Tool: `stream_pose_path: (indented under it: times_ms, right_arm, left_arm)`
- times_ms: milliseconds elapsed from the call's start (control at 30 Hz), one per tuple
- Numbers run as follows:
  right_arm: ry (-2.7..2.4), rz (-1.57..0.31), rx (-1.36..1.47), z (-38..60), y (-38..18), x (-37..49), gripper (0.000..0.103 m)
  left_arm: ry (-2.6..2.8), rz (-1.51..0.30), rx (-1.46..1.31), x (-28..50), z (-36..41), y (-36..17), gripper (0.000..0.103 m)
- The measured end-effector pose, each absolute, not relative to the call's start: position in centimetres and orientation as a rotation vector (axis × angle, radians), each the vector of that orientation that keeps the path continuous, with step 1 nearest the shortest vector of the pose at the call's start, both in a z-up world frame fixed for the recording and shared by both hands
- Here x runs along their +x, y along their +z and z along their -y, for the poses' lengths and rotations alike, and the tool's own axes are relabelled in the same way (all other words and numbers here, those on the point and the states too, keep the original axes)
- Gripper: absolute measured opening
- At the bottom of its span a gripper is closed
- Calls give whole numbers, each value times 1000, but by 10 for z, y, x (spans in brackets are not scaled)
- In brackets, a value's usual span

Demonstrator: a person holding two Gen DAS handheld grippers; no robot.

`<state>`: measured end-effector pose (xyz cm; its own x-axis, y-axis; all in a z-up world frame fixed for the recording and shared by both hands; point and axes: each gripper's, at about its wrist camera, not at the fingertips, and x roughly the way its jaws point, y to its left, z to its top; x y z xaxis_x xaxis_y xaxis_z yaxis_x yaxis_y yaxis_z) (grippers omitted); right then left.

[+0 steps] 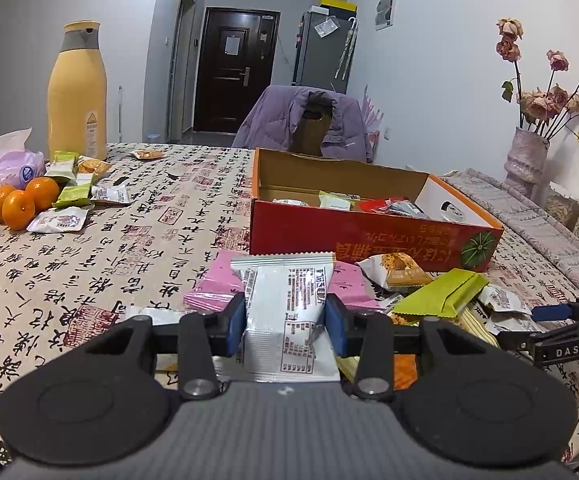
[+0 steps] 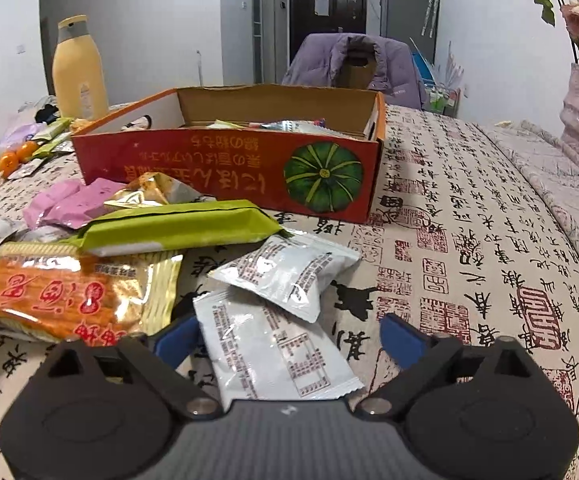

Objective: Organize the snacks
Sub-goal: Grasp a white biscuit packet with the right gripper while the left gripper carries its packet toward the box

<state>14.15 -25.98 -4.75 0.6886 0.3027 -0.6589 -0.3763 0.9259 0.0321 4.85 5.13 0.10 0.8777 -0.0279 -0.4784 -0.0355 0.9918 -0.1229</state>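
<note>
Left gripper was clamped on a white snack packet, blue pads pinching it mid-body, packet standing upright at frame center. Right gripper stood wide, pads clear of a second white packet that lay flat on the tablecloth between the jaws at lower center; nothing gripped there. A third white packet sat just above it, overlapping its upper edge.

Outward: green wrapper, orange-gold pack at left and pink packs formed the loose pile in front of the red pumpkin box, upper center, already holding several snacks. More loose packs sat by the oranges, left of the left view.

Step, as I judged it: mid-sort, left loaded for the box, right lining up a pick.

Next: left needed to lift over the box's near wall before release. Right needed to close on the flat packet only, without catching the overlapping one.
</note>
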Motion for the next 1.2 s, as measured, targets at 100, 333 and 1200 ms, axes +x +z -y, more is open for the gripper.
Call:
stream_pose_path:
  times_ms: [100, 333, 1200]
  right_arm:
    - [413, -697, -118, 260, -45, 134, 73]
    - [423, -654, -159, 255, -41, 111, 45]
    - [409, -409, -33, 235, 9, 102, 43]
  left_arm:
    - [-1, -505, -130, 49, -50, 0, 42]
    - [-8, -508, -130, 48, -50, -1, 42]
    - [-21, -437, -118, 74, -45, 23, 42]
